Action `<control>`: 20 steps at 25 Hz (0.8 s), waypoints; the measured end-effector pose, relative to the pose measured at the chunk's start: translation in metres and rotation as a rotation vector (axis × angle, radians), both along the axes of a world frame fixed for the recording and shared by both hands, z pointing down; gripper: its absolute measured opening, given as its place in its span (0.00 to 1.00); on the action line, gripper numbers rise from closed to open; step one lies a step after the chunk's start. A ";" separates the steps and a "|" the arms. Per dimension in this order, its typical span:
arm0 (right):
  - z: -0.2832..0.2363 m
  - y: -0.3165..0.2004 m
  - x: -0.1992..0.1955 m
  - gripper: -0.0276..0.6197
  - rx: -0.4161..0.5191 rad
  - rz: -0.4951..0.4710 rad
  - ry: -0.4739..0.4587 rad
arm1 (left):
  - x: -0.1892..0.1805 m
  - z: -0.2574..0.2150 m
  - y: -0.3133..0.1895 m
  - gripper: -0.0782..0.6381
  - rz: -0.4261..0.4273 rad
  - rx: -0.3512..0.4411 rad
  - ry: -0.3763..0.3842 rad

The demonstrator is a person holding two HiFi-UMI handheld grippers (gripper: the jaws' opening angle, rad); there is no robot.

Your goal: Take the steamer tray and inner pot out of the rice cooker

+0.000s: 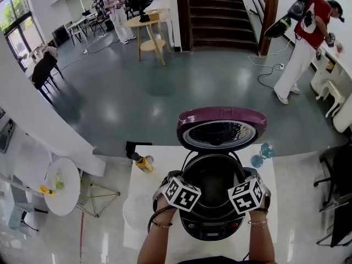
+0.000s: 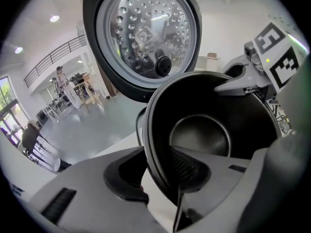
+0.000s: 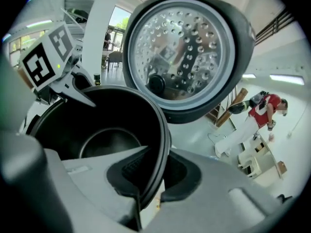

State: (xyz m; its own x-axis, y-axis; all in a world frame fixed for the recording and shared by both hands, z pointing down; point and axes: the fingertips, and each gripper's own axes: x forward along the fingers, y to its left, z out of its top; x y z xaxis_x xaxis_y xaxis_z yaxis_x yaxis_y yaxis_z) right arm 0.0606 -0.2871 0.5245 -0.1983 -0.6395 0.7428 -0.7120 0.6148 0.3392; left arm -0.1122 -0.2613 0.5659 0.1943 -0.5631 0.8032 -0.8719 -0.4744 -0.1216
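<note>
Head view: rice cooker (image 1: pixel 212 227) on the white table (image 1: pixel 154 161), lid (image 1: pixel 221 126) raised, both my tools at the inner pot (image 1: pixel 213 180).
Left gripper (image 2: pixel 163 176): my jaws are nearly together, pinching the pot's rim, 1 pad inside and 1 outside.
Right gripper (image 3: pixel 146 178): same pinch on the opposite rim, jaws nearly together.
Inner pot: black, held at 2 points over the cooker's body, below the perforated lid plate.
Yellow bottle (image 1: pixel 143 163): near the table's far left corner.
</note>
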 end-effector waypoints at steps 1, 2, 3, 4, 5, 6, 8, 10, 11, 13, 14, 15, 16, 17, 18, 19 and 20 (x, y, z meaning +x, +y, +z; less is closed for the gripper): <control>-0.005 0.001 -0.001 0.10 0.009 -0.004 -0.013 | 0.002 -0.005 0.002 0.27 0.010 0.011 -0.004; -0.011 0.002 -0.002 0.10 0.019 -0.008 -0.025 | 0.004 -0.011 0.004 0.21 0.017 0.022 0.003; -0.018 0.003 -0.002 0.09 0.033 -0.013 -0.035 | 0.005 -0.018 0.006 0.20 0.015 0.033 0.021; -0.026 0.005 -0.002 0.09 0.049 -0.018 -0.047 | 0.006 -0.027 0.008 0.19 0.006 0.047 0.045; -0.035 0.007 -0.003 0.09 0.069 -0.022 -0.061 | 0.005 -0.036 0.010 0.18 -0.008 0.063 0.071; -0.044 0.009 -0.004 0.08 0.091 -0.025 -0.077 | 0.004 -0.045 0.012 0.16 -0.024 0.081 0.093; -0.064 0.014 -0.004 0.07 0.143 -0.021 -0.121 | 0.003 -0.065 0.017 0.15 -0.058 0.120 0.118; -0.089 0.019 -0.004 0.05 0.208 -0.017 -0.172 | 0.002 -0.091 0.024 0.14 -0.093 0.171 0.122; -0.102 0.022 -0.003 0.05 0.243 -0.020 -0.192 | 0.001 -0.106 0.028 0.14 -0.107 0.202 0.119; -0.129 0.031 -0.003 0.05 0.309 -0.032 -0.227 | 0.001 -0.135 0.037 0.13 -0.125 0.270 0.114; -0.142 0.037 -0.001 0.05 0.340 -0.038 -0.241 | 0.001 -0.149 0.042 0.13 -0.130 0.304 0.116; -0.155 0.042 0.000 0.05 0.372 -0.044 -0.252 | 0.003 -0.161 0.047 0.13 -0.134 0.336 0.118; -0.166 0.048 0.003 0.05 0.403 -0.052 -0.260 | 0.005 -0.173 0.052 0.13 -0.138 0.368 0.117; -0.178 0.054 0.006 0.05 0.432 -0.061 -0.266 | 0.007 -0.184 0.058 0.13 -0.139 0.398 0.112; -0.190 0.061 0.011 0.05 0.458 -0.068 -0.273 | 0.012 -0.195 0.065 0.13 -0.137 0.429 0.102; -0.201 0.068 0.016 0.05 0.482 -0.072 -0.284 | 0.017 -0.206 0.072 0.13 -0.132 0.458 0.092; -0.213 0.076 0.022 0.05 0.503 -0.072 -0.300 | 0.024 -0.217 0.079 0.13 -0.124 0.486 0.086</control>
State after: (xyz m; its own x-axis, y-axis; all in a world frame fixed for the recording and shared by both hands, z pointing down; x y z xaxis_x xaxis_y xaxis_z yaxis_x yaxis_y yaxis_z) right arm 0.0828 -0.2116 0.3119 -0.4091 -0.8757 0.2565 -0.7843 0.4811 0.3917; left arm -0.0877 -0.1827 0.3494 0.1562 -0.8909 0.4264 -0.9346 -0.2730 -0.2279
